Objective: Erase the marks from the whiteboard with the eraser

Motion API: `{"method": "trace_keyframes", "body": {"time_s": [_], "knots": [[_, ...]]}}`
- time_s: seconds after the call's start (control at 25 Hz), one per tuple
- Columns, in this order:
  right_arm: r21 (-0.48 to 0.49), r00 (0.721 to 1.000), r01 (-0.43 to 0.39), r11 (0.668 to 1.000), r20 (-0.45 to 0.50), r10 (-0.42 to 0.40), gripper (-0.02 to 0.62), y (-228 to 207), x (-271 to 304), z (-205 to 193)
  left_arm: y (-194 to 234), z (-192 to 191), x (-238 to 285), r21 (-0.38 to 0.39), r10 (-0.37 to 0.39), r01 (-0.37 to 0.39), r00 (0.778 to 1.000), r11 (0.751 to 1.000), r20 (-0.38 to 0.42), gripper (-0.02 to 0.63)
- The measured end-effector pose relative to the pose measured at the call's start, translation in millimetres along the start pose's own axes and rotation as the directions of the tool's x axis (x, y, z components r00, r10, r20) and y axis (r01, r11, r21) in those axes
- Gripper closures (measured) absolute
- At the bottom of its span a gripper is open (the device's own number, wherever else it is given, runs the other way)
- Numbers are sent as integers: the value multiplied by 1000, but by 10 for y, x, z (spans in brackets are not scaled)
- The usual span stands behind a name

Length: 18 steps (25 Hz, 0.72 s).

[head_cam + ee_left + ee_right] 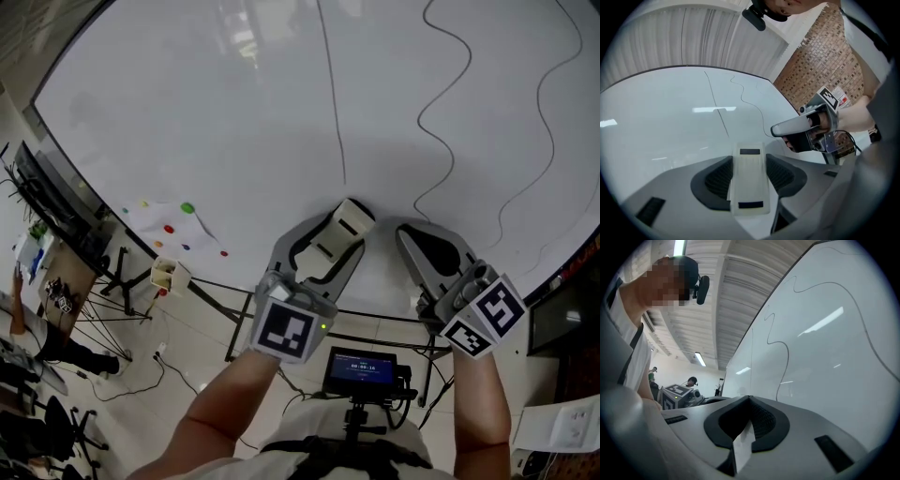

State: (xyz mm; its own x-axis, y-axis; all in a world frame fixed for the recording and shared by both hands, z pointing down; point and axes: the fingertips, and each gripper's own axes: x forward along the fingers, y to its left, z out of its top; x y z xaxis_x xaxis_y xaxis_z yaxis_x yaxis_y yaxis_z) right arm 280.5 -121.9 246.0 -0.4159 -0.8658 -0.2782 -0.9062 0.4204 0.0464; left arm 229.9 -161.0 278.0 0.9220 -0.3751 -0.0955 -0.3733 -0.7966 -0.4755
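The whiteboard point(216, 112) fills most of the head view, and three dark marks run down its right half. One is a nearly straight line point(334, 103). To its right are two wavy lines point(441, 103) point(544, 122).

The left gripper point(339, 234) points at the board near its lower edge, just below the bottom end of the straight line. Its jaws stand wide apart and are clamped on the two long sides of a cream block eraser point(351, 216). The eraser sticks out past the jaw tips towards the board. In the left gripper view its broad face, with a dark strip at each end, faces the camera. Whether its far end touches the board cannot be told.

The right gripper point(407, 231) sits just beside the left one, under the first wavy line, and also points at the board. In the right gripper view its jaws are closed tip to tip with nothing held between them.

Each gripper carries a cube with square markers point(286, 328) point(487, 317).

At the lower left corner of the board hangs a sheet with coloured dots point(173, 225), and a small open box point(170, 274) sits just under it. A small screen point(361, 367) is mounted at the person's chest.
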Motion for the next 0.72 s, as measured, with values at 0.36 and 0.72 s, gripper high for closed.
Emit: {"method": "trace_keyframes", "body": {"time_s": [0.36, 0.72], "knots": [[-99, 999, -36, 994, 2, 36, 588, 172, 154, 295, 202, 409, -36, -36, 42, -38, 992, 999, 117, 367], [-102, 998, -51, 993, -36, 48, 588, 172, 294, 377, 299, 527, 3, -7, 71, -71, 983, 997, 172, 364]]}}
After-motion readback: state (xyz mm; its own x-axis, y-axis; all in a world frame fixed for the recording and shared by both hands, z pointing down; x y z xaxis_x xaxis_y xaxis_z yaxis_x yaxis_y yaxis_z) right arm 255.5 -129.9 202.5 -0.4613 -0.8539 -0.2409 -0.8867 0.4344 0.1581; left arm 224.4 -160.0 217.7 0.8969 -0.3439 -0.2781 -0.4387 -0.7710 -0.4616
